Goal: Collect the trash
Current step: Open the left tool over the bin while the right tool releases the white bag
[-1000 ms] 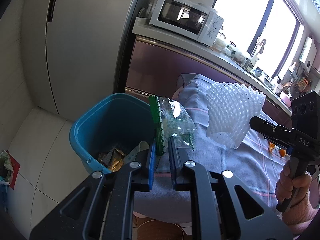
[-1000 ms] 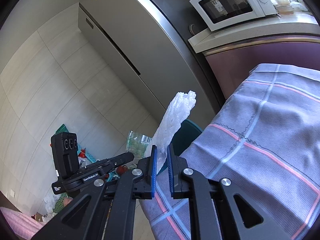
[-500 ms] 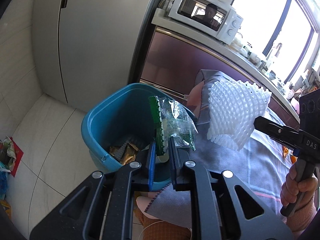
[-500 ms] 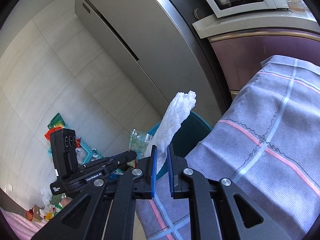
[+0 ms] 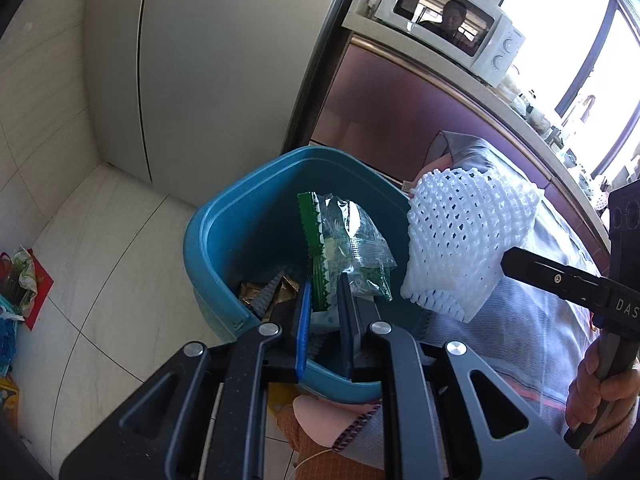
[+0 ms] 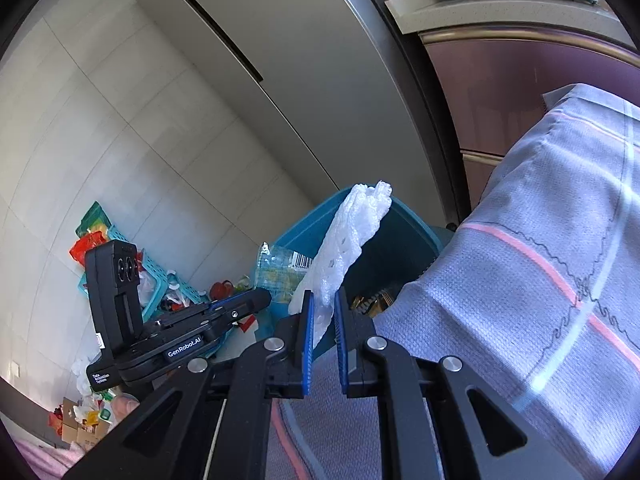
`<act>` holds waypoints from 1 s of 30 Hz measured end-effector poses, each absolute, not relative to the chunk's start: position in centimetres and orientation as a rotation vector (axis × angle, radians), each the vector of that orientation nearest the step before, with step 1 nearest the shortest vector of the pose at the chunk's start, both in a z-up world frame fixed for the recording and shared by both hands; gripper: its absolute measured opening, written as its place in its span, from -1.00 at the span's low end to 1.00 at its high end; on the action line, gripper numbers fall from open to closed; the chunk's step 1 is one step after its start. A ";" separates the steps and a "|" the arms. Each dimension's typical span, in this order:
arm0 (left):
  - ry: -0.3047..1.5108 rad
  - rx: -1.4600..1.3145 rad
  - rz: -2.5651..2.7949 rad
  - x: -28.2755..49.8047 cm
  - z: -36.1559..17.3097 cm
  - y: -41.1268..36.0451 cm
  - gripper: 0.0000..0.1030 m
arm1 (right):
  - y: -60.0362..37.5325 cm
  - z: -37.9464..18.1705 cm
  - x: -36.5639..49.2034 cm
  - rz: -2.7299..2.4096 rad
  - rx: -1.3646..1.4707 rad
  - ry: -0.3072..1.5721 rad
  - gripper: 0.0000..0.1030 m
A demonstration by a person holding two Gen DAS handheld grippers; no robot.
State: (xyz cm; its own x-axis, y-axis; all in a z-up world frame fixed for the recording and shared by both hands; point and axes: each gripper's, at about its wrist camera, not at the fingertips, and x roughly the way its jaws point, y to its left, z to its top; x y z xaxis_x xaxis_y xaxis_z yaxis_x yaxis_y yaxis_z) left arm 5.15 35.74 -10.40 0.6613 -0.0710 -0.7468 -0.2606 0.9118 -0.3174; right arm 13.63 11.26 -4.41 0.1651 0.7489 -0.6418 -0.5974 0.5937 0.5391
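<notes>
My left gripper point(image 5: 325, 289) is shut on a clear and green plastic wrapper point(image 5: 345, 246) and holds it over the open blue trash bin point(image 5: 224, 216). The bin has wrappers in its bottom point(image 5: 264, 294). My right gripper point(image 6: 322, 300) is shut on a white foam fruit net point(image 6: 352, 232), held at the bin's point(image 6: 404, 216) near rim by the table edge. The net point(image 5: 464, 248) and right gripper point(image 5: 508, 260) also show in the left wrist view, right of the bin. The left gripper point(image 6: 256, 300) and its wrapper point(image 6: 280, 268) show in the right wrist view.
A table with a grey checked cloth point(image 6: 540, 280) stands right of the bin. A grey fridge point(image 5: 208, 60) and a counter with a white microwave point(image 5: 452, 24) are behind. Baskets and clutter point(image 6: 132, 264) lie on the tiled floor at left.
Both grippers have moved toward the bin with their loads. The wrapper has gone from the table edge to over the bin's opening, and the foam net has come to the bin's rim.
</notes>
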 end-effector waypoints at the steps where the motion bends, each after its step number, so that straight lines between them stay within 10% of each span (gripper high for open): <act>1: 0.853 -0.423 0.114 5.4 -10.6 35.7 -0.74 | 11.5 -4.6 13.7 0.966 0.170 1.032 -0.82; 30: 0.877 -0.442 0.126 7.7 -12.9 35.0 -0.50 | 15.0 -5.5 14.2 0.944 0.106 1.086 -0.67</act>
State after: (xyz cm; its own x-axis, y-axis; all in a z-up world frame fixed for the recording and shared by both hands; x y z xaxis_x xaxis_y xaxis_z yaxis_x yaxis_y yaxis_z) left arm 7.67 35.04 -12.92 0.6386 -0.0719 -0.7662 -0.2849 0.9027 -0.3223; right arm 14.17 14.95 -5.47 0.1329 0.6969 -0.7047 -0.6007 0.6222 0.5020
